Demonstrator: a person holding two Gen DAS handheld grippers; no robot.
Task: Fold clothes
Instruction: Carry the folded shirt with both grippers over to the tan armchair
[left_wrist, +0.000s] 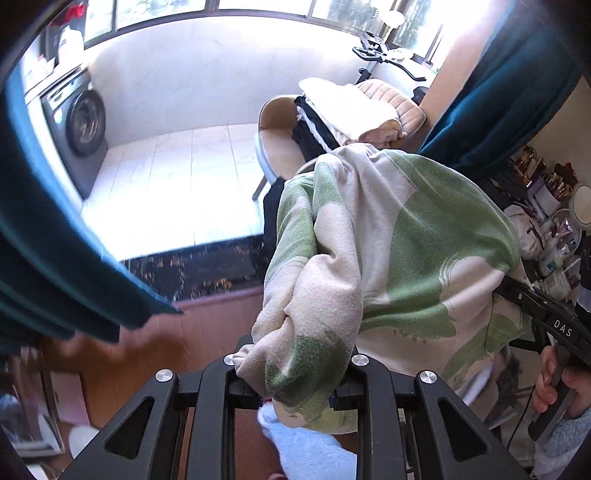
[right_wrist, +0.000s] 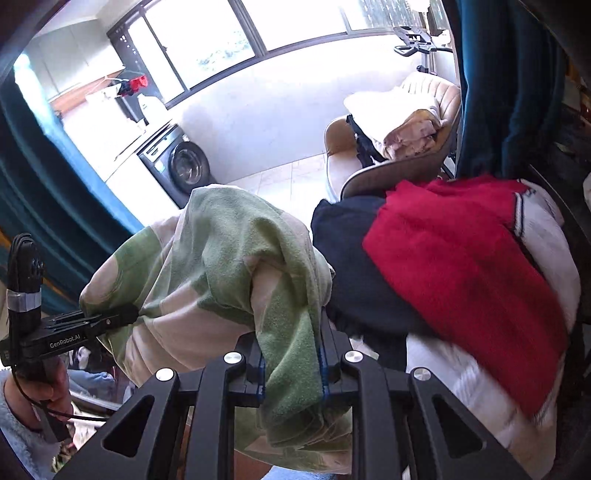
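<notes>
- step in hand, as i judge it: carrying one garment, held up off the floor, toward a place to fold it.
- the left tool (left_wrist: 295, 384) is clamped on a bunched corner of the green-and-cream garment (left_wrist: 388, 240); the right tool (right_wrist: 291, 373) pinches another fold of it, jaws nearly closed on cloth.
- the garment hangs slung between the two tools, near the clothes pile (right_wrist: 461, 258) and in front of the chair (left_wrist: 280, 147).
- its long axis runs roughly from tool to tool, bulk sagging down; which end is the collar i cannot tell.
- next calls for spreading it flat on a clear surface.
</notes>
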